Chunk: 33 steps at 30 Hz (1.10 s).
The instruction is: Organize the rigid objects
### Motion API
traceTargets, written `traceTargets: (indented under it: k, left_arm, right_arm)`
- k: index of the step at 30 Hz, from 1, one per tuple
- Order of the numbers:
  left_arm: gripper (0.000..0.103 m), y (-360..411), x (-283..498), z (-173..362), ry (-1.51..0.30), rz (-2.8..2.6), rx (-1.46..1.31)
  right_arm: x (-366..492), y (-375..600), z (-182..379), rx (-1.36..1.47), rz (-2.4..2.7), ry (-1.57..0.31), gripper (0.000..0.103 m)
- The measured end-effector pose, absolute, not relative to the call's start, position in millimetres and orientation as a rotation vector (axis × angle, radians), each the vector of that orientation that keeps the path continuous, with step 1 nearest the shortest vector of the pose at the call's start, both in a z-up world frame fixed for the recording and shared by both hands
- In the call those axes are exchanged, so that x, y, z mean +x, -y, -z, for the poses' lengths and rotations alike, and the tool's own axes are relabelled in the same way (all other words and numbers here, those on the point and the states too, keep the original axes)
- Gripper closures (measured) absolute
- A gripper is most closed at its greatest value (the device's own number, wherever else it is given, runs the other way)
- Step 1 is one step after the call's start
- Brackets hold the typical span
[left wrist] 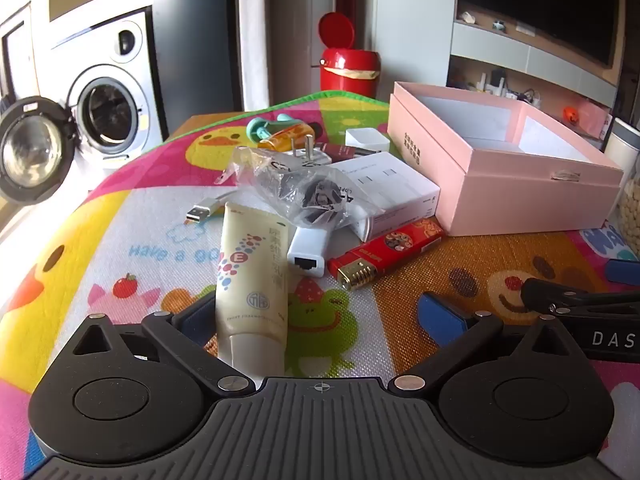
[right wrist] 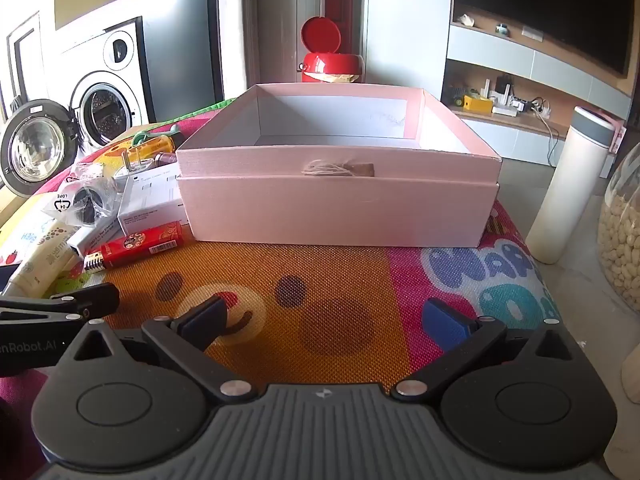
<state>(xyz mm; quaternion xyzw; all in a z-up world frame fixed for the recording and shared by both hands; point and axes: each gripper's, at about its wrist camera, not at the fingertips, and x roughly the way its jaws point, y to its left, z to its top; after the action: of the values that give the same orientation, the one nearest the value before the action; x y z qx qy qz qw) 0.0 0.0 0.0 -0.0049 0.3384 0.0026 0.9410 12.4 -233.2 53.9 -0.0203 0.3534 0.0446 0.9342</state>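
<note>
In the left wrist view my left gripper (left wrist: 320,316) stands open low over the mat. A cream tube (left wrist: 250,276) lies between its fingers, close to the left pad, cap end towards the camera, and the pads do not press on it. Past the tube lie a white adapter (left wrist: 306,252), a red lighter (left wrist: 384,254), a bagged black part (left wrist: 304,188) and a white carton (left wrist: 392,188). In the right wrist view my right gripper (right wrist: 328,318) is open over bare mat, facing the pink box (right wrist: 336,208), whose inside holds nothing.
A USB cable (left wrist: 202,210), a plug (left wrist: 304,152) and an orange bottle (left wrist: 284,136) lie at the mat's far side. A white flask (right wrist: 568,184) and a jar of beans (right wrist: 622,232) stand right of the box. A washing machine (left wrist: 108,112) with its door open is at far left.
</note>
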Motion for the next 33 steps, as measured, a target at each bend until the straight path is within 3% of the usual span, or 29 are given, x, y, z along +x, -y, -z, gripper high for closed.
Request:
traceTargets:
  k: [33]
  left_arm:
    - [0.0, 0.2, 0.0, 0.1, -0.691, -0.007, -0.005]
  right_arm:
    - [11.0, 234.6, -56.7, -0.048, -0.091, -0.72, 0.0]
